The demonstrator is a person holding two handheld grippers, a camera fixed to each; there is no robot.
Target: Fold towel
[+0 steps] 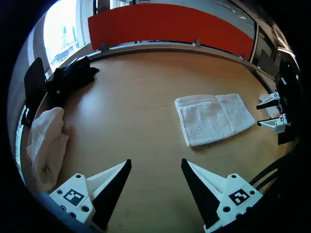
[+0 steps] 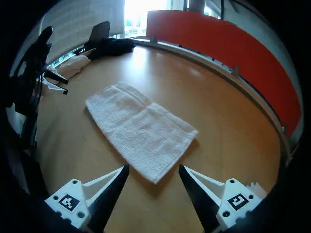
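Wooden surface (image 1: 136, 97), one folded white towel (image 2: 140, 130). Right gripper (image 2: 153, 167) near the towel's corner, fingers spread, empty; left gripper (image 1: 156, 161) well apart from it, likewise.

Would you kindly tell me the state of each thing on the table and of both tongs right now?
Towel: folded, lying flat on the table, not held.
Left tongs: open, empty.
Right tongs: open, empty.
White cloth: crumpled at the table edge.
Black garment: heaped, unfolded.
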